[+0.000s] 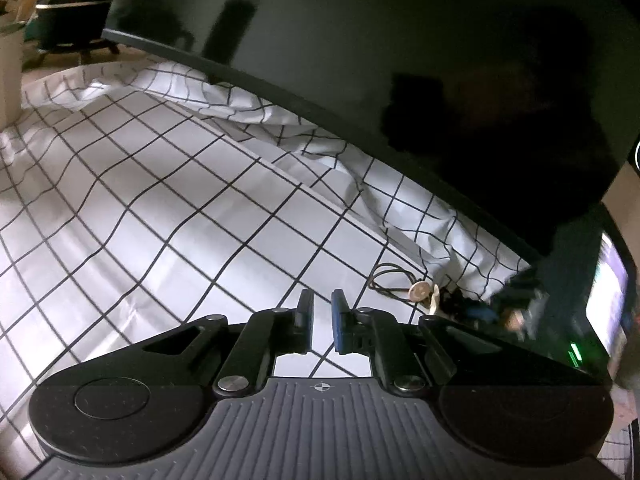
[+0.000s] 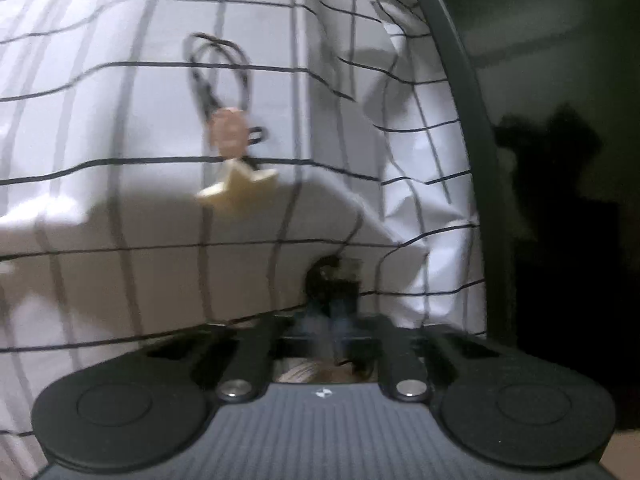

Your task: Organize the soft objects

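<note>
White cloth [image 1: 160, 208] with a black grid covers the surface; its rumpled edge lies against a dark glossy panel [image 1: 400, 60] at 12 to 2 o'clock. Left gripper [image 1: 322, 316]: jaws nearly closed, a narrow gap between them, nothing held. A dark cord [image 1: 384, 278] with a round wooden disc [image 1: 420, 291] and a pale star charm [image 2: 236, 190] lies on the cloth at 2 o'clock of the left gripper. Right gripper [image 2: 330, 312]: blurred, fingers closed on a dark bundle; what the bundle is cannot be told.

One checked cloth [image 1: 160, 208], one corded charm [image 2: 230, 136].
</note>
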The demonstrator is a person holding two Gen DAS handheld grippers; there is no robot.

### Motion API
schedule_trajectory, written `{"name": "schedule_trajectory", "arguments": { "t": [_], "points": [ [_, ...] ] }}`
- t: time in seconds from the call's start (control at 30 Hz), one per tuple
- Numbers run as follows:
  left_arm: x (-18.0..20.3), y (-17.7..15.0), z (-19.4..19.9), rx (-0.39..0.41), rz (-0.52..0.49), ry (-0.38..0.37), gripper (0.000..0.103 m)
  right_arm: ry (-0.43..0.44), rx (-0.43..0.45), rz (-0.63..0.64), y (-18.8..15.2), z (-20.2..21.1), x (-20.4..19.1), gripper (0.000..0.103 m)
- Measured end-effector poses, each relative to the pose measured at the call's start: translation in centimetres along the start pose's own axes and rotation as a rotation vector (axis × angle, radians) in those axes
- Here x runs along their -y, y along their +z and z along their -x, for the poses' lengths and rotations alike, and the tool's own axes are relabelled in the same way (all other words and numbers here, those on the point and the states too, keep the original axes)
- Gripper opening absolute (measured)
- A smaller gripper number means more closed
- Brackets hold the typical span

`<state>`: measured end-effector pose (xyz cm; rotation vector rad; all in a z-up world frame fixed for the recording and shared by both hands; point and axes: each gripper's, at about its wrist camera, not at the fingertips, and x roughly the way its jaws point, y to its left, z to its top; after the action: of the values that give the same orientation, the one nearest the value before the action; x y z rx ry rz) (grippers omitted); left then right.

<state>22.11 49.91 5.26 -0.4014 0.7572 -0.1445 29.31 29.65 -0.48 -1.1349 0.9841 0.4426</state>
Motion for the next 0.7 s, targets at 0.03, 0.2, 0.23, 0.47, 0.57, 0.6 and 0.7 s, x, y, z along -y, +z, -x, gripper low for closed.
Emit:
{"name": "schedule_trajectory", "arguments": {
  "t": [0.03, 0.2, 0.23, 0.47, 0.57, 0.6, 0.7],
  "points": [
    [0.1, 0.1, -0.1, 0.004, -0.014, -0.027, 0.010, 0.002, 0.024, 0.010, -0.3, 0.8, -0.4, 0.002],
    [1.4, 0.7, -1.0, 0.029, -0.070, -0.085, 0.010, 0.091, 0.136, -0.016, -3.9, 3.4, -3.8, 0.002],
    [2.3, 1.0, -1.2, 0.032, -0.101, -0.100, 0.010, 0.095, 0.159, -0.040, -4.8, 3.9, -4.4, 0.002],
    [13.5, 1.8, -5.0, -0.061, -0.736, -0.261, 0.018, 0.243, 0.301, -0.481, -12.1, 6.7, -3.6, 0.012],
    [17.6, 1.1, -7.9, -0.093, -1.017, -0.216, 0.018, 0.317, 0.278, -0.680, -14.6, 6.5, -2.3, 0.015],
    [18.6, 1.1, -9.0, -0.128, -1.079, -0.220, 0.018, 0.333, 0.270, -0.721, -15.2, 6.4, -2.0, 0.015],
    [20.0, 1.1, -11.7, -0.252, -1.177, -0.263, 0.018, 0.347, 0.255, -0.766, -16.6, 6.6, -2.2, 0.015]
  ]
}}
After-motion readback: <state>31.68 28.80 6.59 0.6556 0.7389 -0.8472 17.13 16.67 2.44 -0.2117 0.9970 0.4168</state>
